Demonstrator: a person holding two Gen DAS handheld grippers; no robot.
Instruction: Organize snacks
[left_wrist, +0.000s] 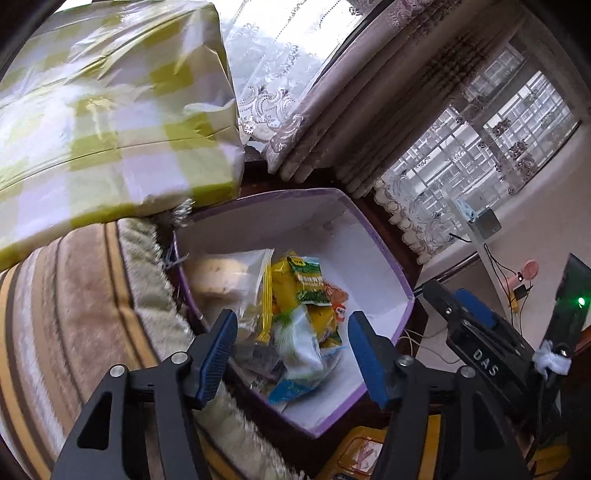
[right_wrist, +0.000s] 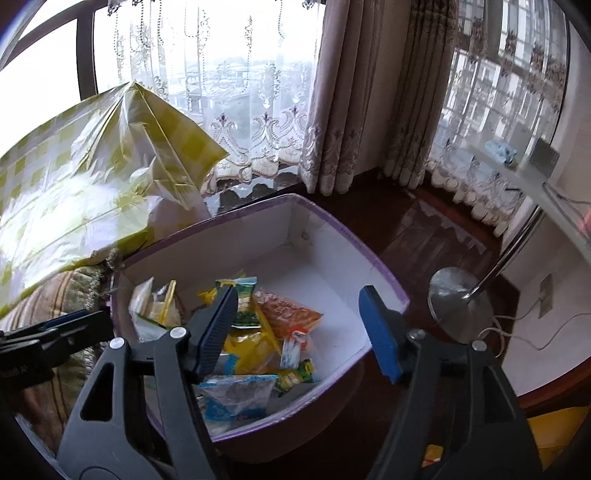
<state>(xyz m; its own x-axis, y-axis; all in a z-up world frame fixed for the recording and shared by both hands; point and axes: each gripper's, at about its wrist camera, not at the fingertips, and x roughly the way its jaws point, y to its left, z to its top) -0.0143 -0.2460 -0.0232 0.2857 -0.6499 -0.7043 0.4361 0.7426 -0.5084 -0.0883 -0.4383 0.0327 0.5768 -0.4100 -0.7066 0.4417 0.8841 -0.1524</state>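
Both grippers hover spread and empty above the purple-rimmed white box (right_wrist: 332, 236): the left gripper (left_wrist: 291, 339) and the right gripper (right_wrist: 299, 325). Snack packets (left_wrist: 303, 314) lie heaped in the box's near-left part, beside the striped cushion (left_wrist: 74, 314) under a checked green bag (left_wrist: 110, 110).

The left gripper (left_wrist: 291, 349) is held with its blue-padded fingers (left_wrist: 221, 350) spread wide, nothing between them. The right gripper (right_wrist: 299, 332) is likewise spread wide and bare, just beside the left one, both tilted downward.
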